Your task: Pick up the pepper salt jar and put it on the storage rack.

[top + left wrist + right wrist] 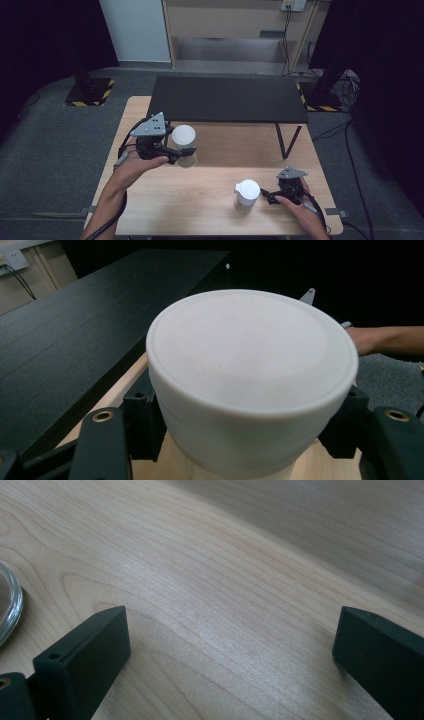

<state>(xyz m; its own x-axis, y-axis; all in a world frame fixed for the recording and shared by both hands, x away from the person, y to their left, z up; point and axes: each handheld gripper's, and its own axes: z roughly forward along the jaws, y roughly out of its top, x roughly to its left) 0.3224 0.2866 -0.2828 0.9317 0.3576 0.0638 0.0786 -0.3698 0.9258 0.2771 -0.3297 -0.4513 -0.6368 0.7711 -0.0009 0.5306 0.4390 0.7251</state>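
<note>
My left gripper [181,152] is shut on a glass jar with a white lid [183,137], gripping it just under the lid and holding it above the left part of the wooden table [200,205]. In the left gripper view the white lid [250,355] sits between the two black jaws of the left gripper [250,440]. A second white-lidded jar [247,194] stands at the table's front right. My right gripper [268,196] rests just to its right, open with nothing between its fingers. The right gripper view shows the right gripper [230,645] over bare wood, with a jar's glass base [7,605] at the left edge.
A low black bench [227,97] stands across the far half of the table, its leg [282,142] coming down right of centre. Grey carpet surrounds the table. Stands with yellow-black bases [90,92] are on the floor at the far left and right.
</note>
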